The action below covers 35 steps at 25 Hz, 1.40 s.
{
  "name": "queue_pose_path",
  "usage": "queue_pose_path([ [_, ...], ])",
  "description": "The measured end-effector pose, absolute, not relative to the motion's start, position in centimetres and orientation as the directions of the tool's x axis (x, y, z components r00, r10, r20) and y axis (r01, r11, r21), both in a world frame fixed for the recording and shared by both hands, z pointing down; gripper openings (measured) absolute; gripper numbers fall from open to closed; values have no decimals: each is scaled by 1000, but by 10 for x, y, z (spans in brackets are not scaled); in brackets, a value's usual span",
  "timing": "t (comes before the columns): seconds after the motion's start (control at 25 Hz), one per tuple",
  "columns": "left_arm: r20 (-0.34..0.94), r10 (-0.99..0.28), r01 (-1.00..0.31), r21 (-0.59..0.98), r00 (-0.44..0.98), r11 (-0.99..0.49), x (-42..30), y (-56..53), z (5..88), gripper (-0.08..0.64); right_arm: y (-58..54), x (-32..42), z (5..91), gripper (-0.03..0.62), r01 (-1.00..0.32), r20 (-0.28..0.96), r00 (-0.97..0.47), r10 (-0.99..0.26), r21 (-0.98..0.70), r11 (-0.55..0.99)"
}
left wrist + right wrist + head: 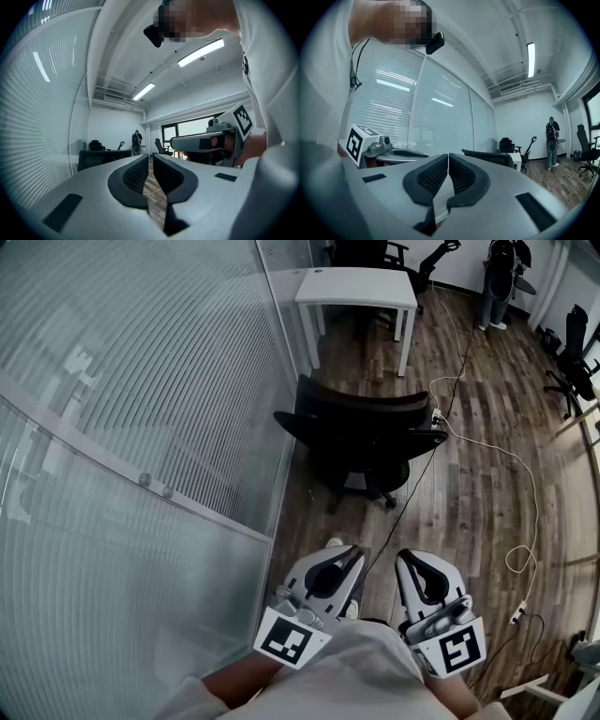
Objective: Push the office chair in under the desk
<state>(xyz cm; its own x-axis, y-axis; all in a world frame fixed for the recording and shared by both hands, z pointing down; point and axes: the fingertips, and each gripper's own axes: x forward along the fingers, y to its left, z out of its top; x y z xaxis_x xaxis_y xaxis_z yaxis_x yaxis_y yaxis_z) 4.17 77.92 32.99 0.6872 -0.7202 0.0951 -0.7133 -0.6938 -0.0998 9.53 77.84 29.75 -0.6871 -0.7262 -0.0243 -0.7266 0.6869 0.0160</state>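
A black office chair [361,432] stands on the wood floor with its back toward me, well short of the white desk [356,287] behind it. Both grippers are held low, close to my body and a good step away from the chair. My left gripper [350,552] is shut with nothing in it, and my right gripper [411,559] beside it is also shut and empty. The left gripper view shows the chair [101,158] past the closed jaws [151,157]. In the right gripper view the chair [487,157] and desk [517,160] lie beyond the jaws [448,155].
A glass wall with blinds [141,409] runs along the left, close to the chair. A white cable [487,442] snakes over the floor to the chair's right. A person [497,277] stands at the far end. More black chairs [577,362] stand at the right and behind the desk.
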Motion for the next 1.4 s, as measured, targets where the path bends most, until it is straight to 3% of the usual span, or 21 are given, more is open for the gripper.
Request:
queue_pose_path([
  [0.36, 106, -696, -684, -125, 711, -718, 31, 727, 336, 54, 728, 84, 304, 32, -738, -11, -674, -739, 38, 673],
  [0.84, 182, -667, -639, -193, 723, -745, 5, 642, 358, 55, 645, 73, 332, 35, -746, 108, -644, -757, 128, 653],
  [1.04, 248, -655, -617, -221, 714, -755, -13, 604, 390, 140, 610, 78, 356, 77, -747, 169, -611, -774, 202, 634],
  [1.4, 441, -673, -529, -416, 595, -740, -58, 536, 443, 161, 555, 111, 392, 130, -674, 354, -522, -776, 386, 630],
])
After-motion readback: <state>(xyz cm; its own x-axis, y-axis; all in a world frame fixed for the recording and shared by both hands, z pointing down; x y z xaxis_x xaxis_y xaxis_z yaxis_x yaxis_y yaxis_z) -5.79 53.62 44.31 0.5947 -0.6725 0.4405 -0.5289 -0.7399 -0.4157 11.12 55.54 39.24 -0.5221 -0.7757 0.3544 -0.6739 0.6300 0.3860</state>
